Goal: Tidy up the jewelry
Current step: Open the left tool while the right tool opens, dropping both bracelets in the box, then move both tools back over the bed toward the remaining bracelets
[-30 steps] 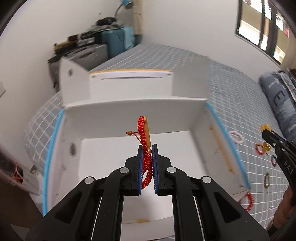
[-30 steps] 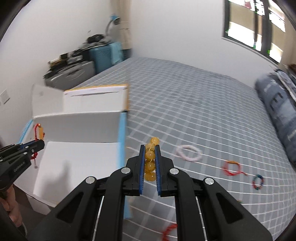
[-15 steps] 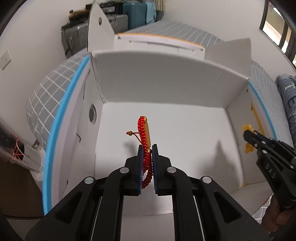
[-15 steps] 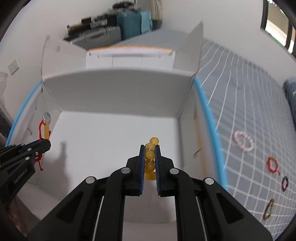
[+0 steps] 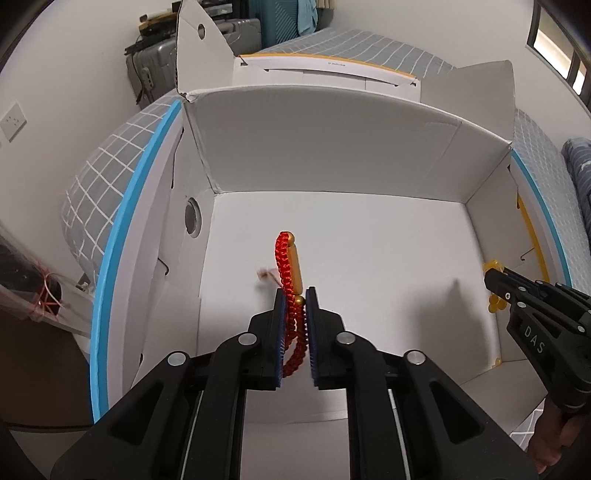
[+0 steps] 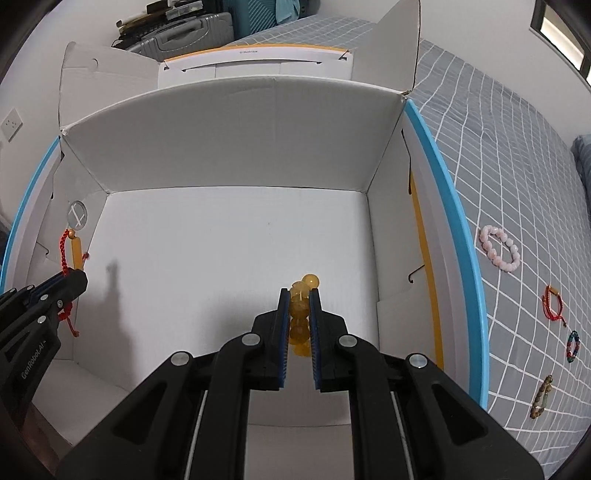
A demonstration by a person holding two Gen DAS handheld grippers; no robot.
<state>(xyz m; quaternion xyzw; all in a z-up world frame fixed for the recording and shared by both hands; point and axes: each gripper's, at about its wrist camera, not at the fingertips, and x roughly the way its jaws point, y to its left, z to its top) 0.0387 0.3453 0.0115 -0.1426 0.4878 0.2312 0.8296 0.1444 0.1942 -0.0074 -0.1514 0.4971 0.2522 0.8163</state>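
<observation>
My left gripper (image 5: 295, 295) is shut on a red braided bracelet with a gold bar (image 5: 290, 266) and holds it upright above the floor of an open white cardboard box (image 5: 332, 155). My right gripper (image 6: 299, 295) is shut on a yellow amber bead bracelet (image 6: 301, 295) over the same box (image 6: 236, 140), nearer its right wall. Each gripper shows in the other's view: the right one (image 5: 493, 275) at the right edge, the left one (image 6: 79, 275) at the left edge with the red bracelet (image 6: 70, 251).
The box sits on a grey checked bed (image 6: 509, 155). To its right lie a pink bead bracelet (image 6: 499, 249), a red cord bracelet (image 6: 553, 301), a multicoloured one (image 6: 572, 345) and a brown one (image 6: 543, 397). Suitcases (image 5: 236, 29) stand behind the box flaps.
Both grippers have moved forward and down from above the bed into the box, each still holding its bracelet. The red bracelet's loose tassel is swinging.
</observation>
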